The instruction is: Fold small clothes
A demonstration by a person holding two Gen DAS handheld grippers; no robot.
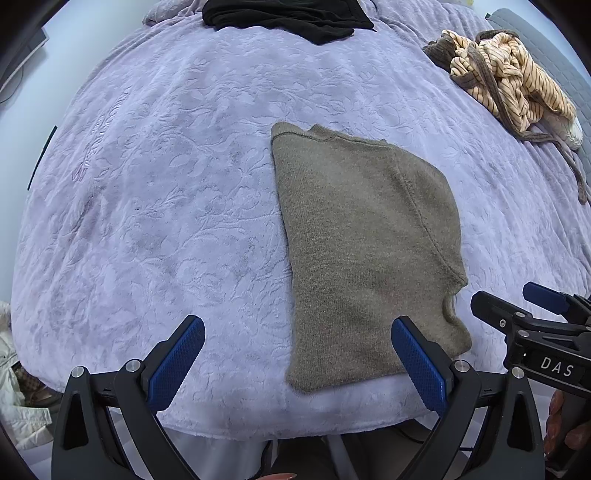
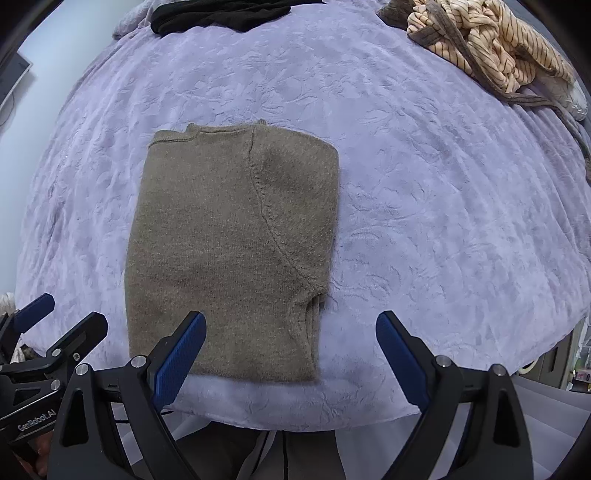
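Note:
An olive-brown knit garment [image 1: 365,251] [image 2: 229,251] lies flat on the lavender bedspread [image 1: 166,192] [image 2: 443,221], folded lengthwise into a narrow strip with a sleeve seam on top. My left gripper [image 1: 297,325] is open just above the bed's near edge; its right finger is over the garment's lower hem and nothing is between the pads. My right gripper [image 2: 291,317] is also open and empty, and its left finger overlaps the hem's near edge. Each gripper shows in the other's view: the right gripper [image 1: 502,291] and the left gripper [image 2: 72,308] hover side by side.
A black garment [image 1: 288,18] [image 2: 229,14] lies at the far edge of the bed. A crumpled cream striped garment with brown ties [image 1: 509,77] [image 2: 491,48] sits at the back right. The bed's front edge runs just under the grippers. Pale clothing [image 1: 14,373] lies beside the bed on the left.

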